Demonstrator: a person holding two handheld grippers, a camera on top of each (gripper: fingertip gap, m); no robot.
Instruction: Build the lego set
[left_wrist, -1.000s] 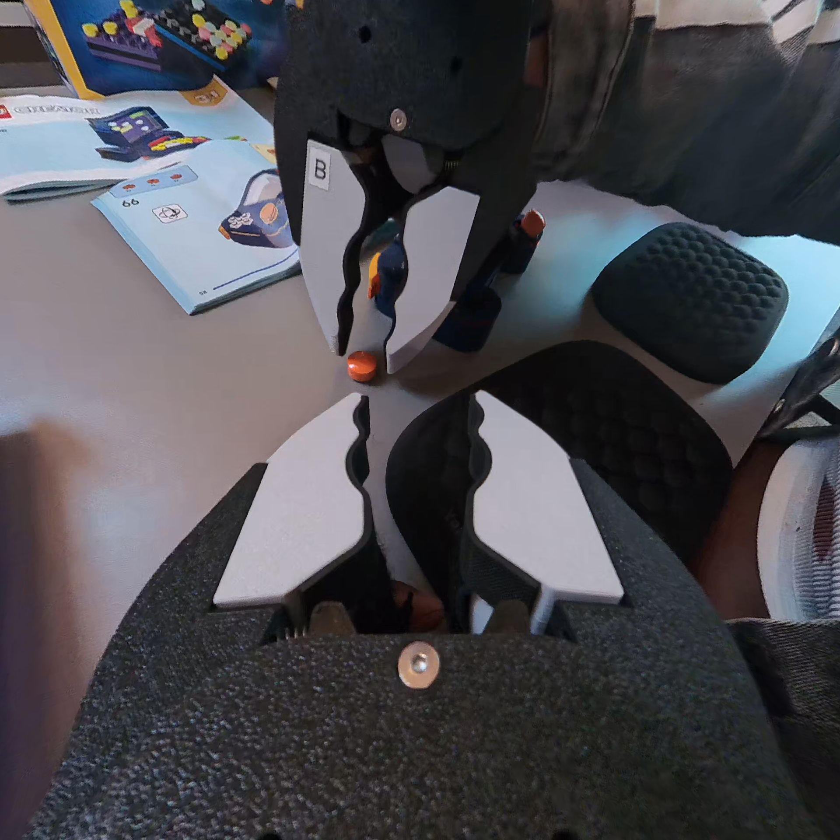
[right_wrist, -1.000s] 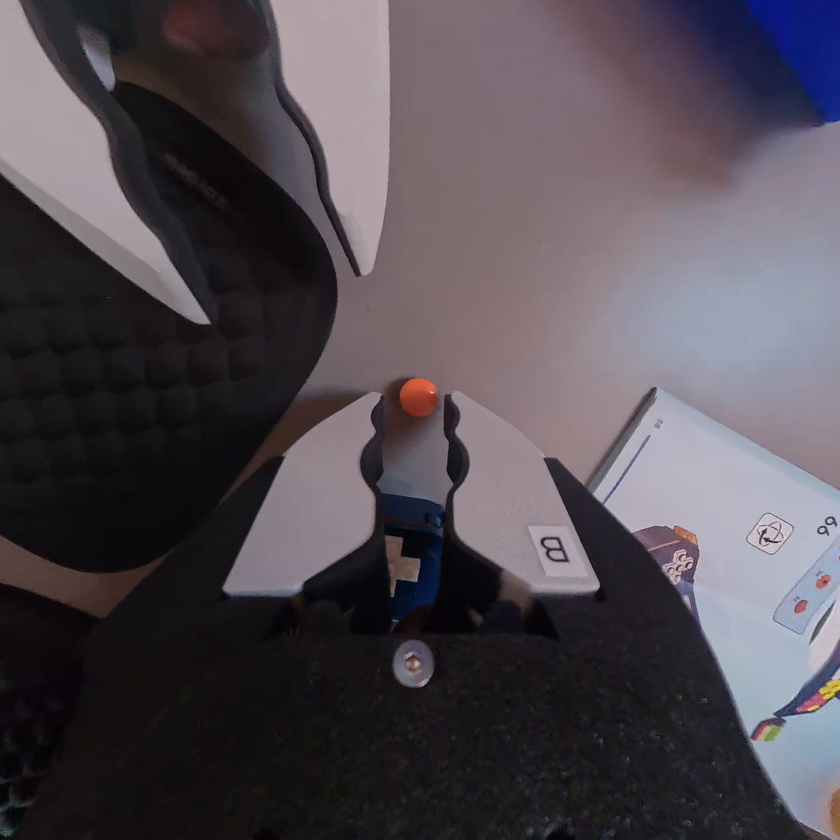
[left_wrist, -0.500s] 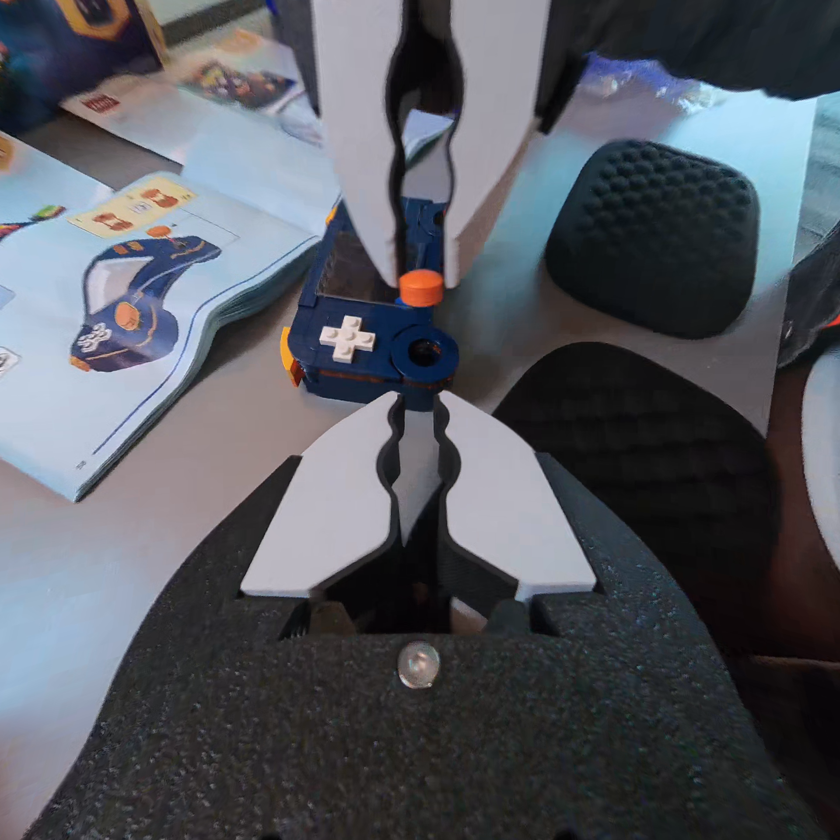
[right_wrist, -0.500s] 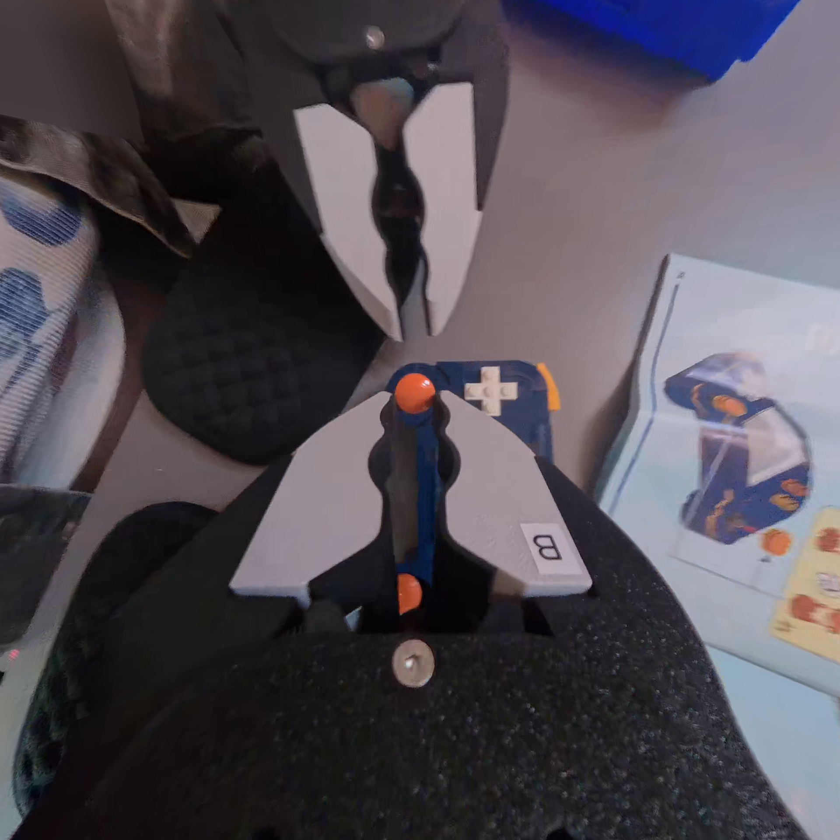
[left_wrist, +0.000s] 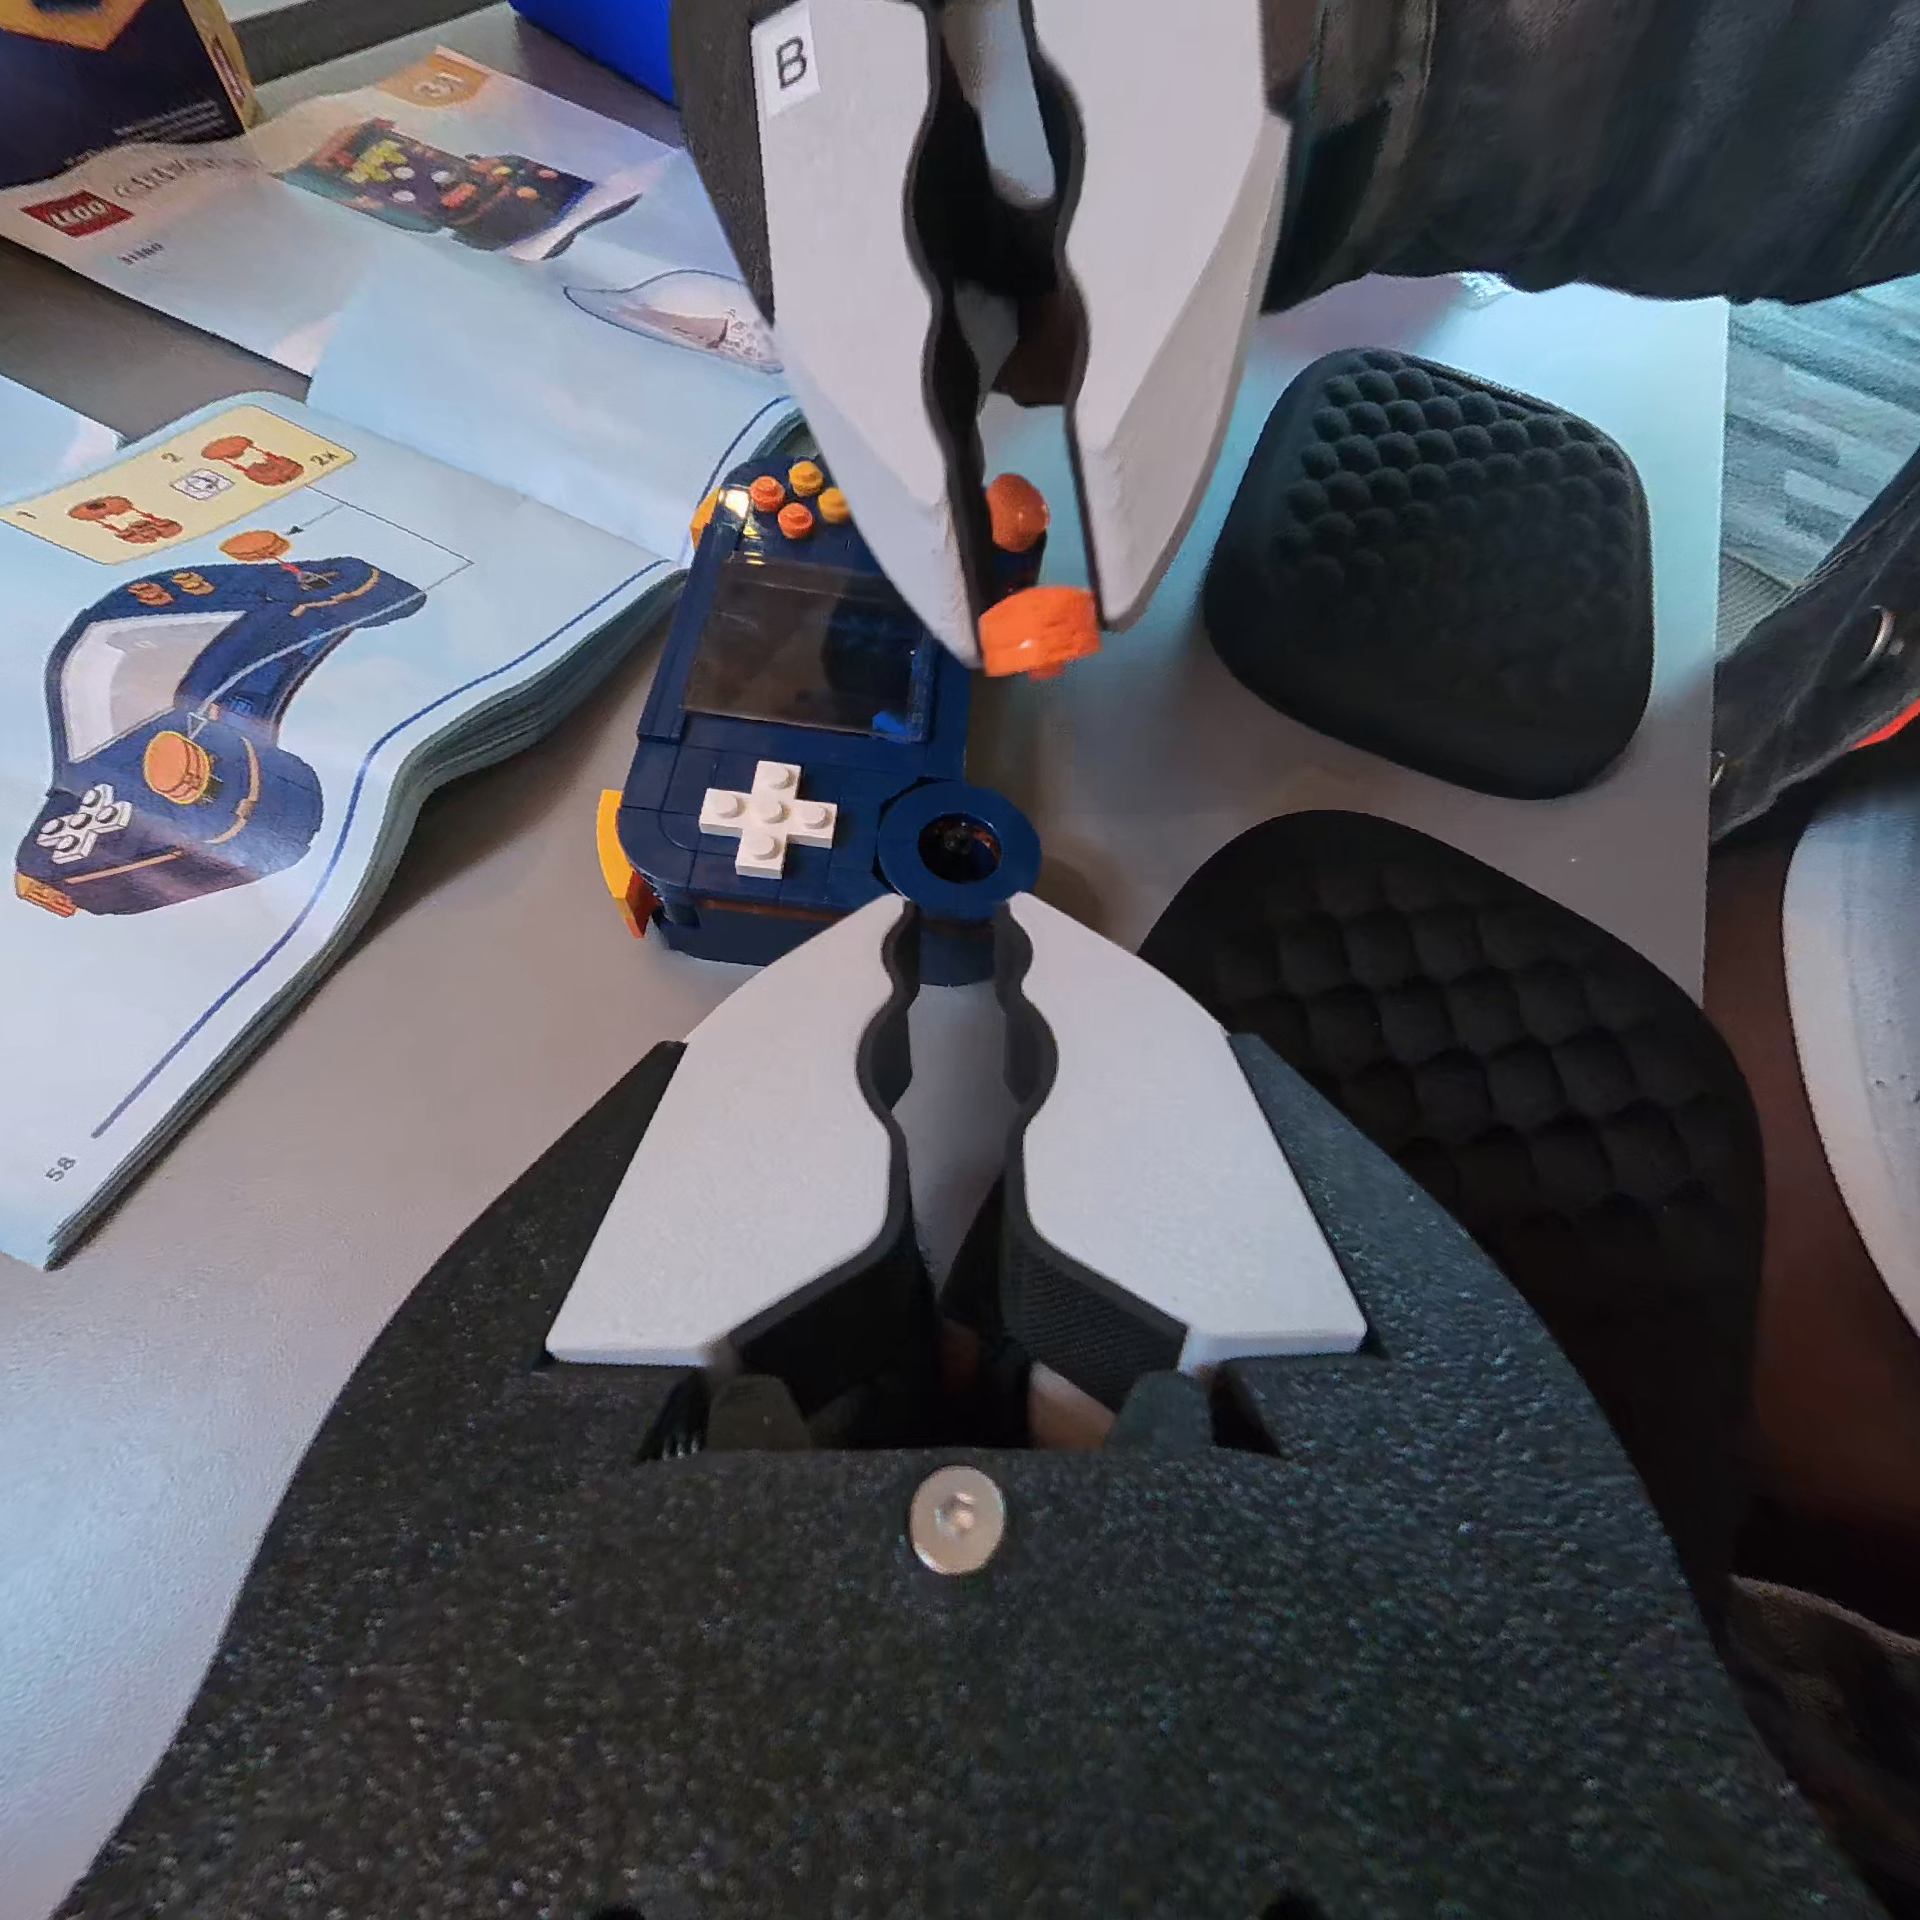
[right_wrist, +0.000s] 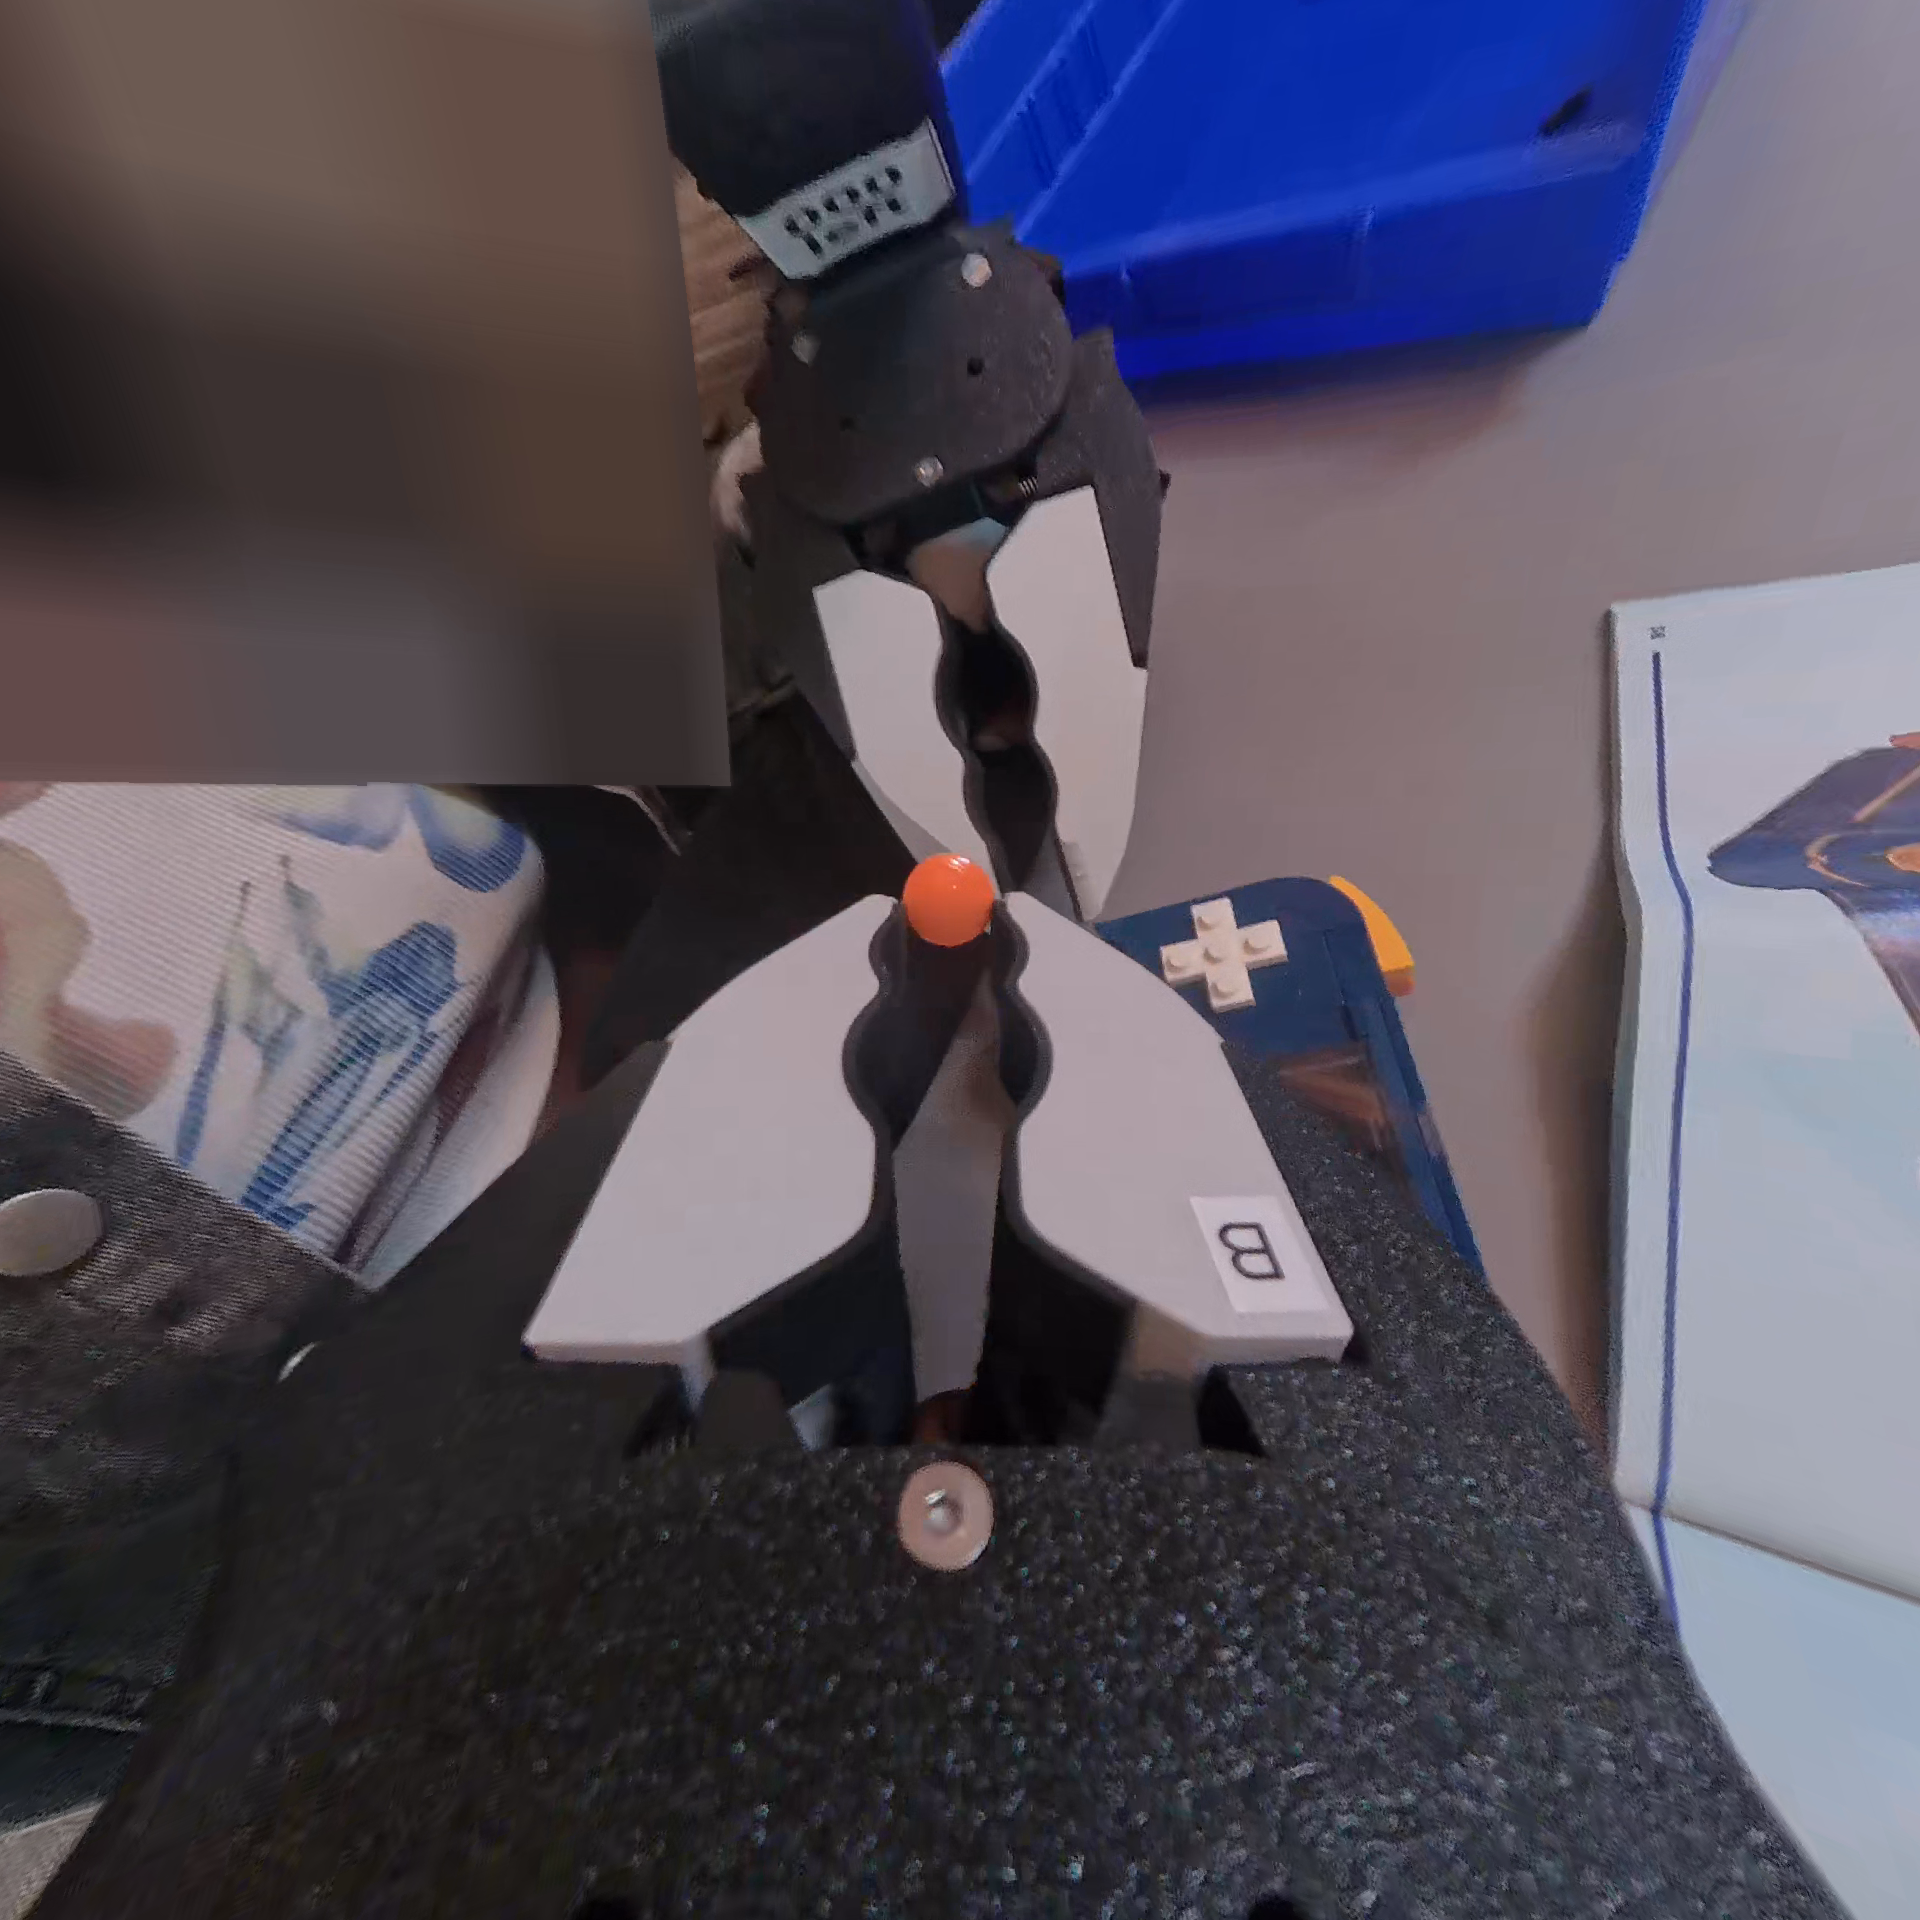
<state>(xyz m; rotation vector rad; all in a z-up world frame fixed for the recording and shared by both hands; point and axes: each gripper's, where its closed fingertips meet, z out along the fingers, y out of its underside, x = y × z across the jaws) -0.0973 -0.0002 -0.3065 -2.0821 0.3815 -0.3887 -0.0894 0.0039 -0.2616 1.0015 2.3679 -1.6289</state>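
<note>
A dark blue handheld-console model (left_wrist: 790, 727) lies on the grey table, with a white cross pad (left_wrist: 769, 816), a clear screen, small orange buttons (left_wrist: 795, 499) and an empty blue ring (left_wrist: 956, 847) at its near corner. My left gripper (left_wrist: 956, 914) is closed to a narrow gap, its tips on either side of the model just below the ring. My right gripper (left_wrist: 1034, 623) comes down from above, shut on a round orange piece (left_wrist: 1039, 629), and holds it in the air over the model's right side. The right wrist view shows the orange piece (right_wrist: 948, 899) between the right gripper's (right_wrist: 948, 920) tips, with the model (right_wrist: 1299, 987) behind.
An open instruction booklet (left_wrist: 260, 727) lies left of the model and also shows in the right wrist view (right_wrist: 1766, 1039). Two black textured pads (left_wrist: 1455, 571) (left_wrist: 1455, 1091) lie to the right. A blue bin (right_wrist: 1299, 156) and a set box (left_wrist: 104, 73) stand farther back.
The orange piece lay on the table between my right gripper's open tips; the right gripper shut on it and lifted it over the model. My left gripper narrowed and moved up to the ring.
</note>
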